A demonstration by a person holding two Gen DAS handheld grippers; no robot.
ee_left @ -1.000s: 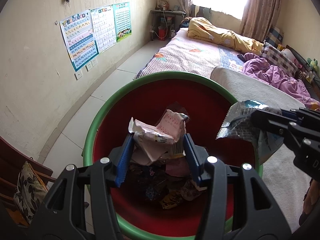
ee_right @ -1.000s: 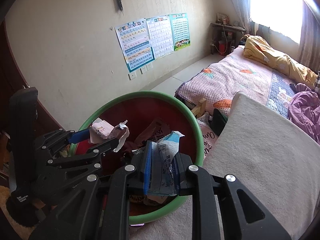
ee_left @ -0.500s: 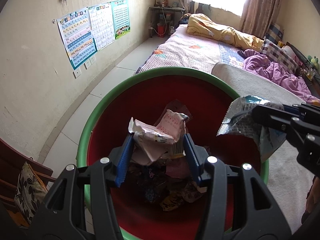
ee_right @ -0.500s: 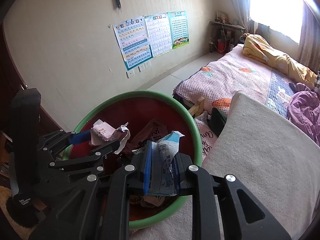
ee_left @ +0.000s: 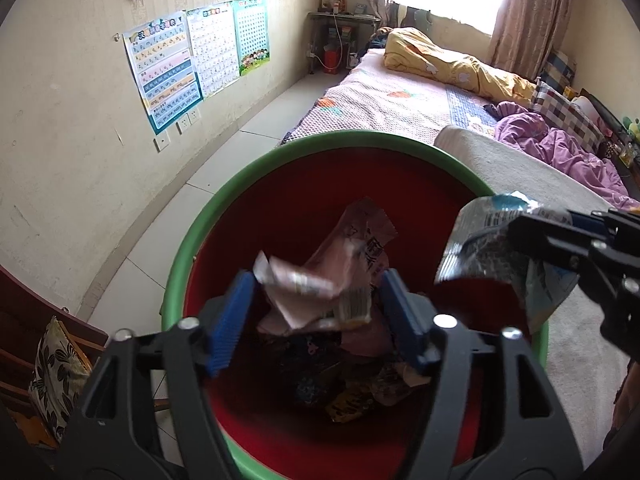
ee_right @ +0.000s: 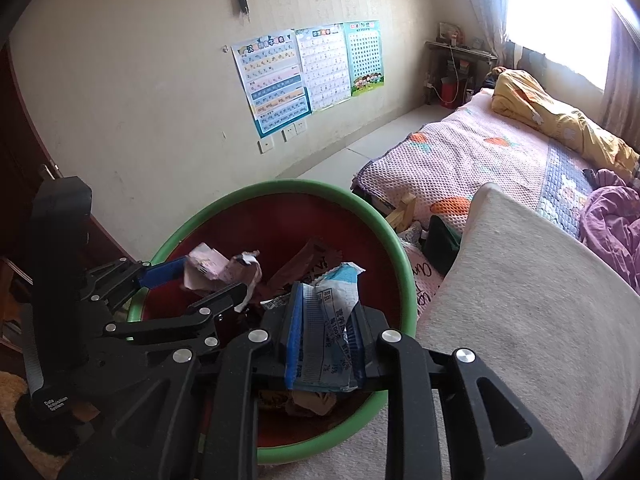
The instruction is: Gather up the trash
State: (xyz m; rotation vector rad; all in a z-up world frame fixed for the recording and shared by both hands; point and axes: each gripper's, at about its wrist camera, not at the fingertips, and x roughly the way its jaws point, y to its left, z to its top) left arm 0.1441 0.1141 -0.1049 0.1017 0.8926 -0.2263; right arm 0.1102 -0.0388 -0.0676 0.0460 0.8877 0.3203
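Observation:
A red bin with a green rim (ee_left: pixel 192 248) stands below both grippers, with several wrappers (ee_left: pixel 352 400) at its bottom. My left gripper (ee_left: pixel 317 276) hangs over the bin and its jaws are opening. A crumpled pink wrapper (ee_left: pixel 312 288) sits blurred and loose between the blue pads (ee_left: pixel 236 312). My right gripper (ee_right: pixel 326 300) hovers over the bin's near right edge (ee_right: pixel 396 256). Its jaws are starting to open, but the pads still touch a blue and white wrapper (ee_right: pixel 324 320) standing between them. That wrapper (ee_left: pixel 496 248) also shows at the right of the left wrist view.
A beige padded surface (ee_right: pixel 520 320) borders the bin on the right. A bed (ee_left: pixel 400 96) with yellow and purple bedding lies beyond it. On the left are a poster wall (ee_left: pixel 172 72), tiled floor and a wooden chair with a patterned cushion (ee_left: pixel 52 380).
The left jaws have spread apart and the pink wrapper has come free, blurred and sagging. The right jaws are slightly wider with the blue and white wrapper still between them.

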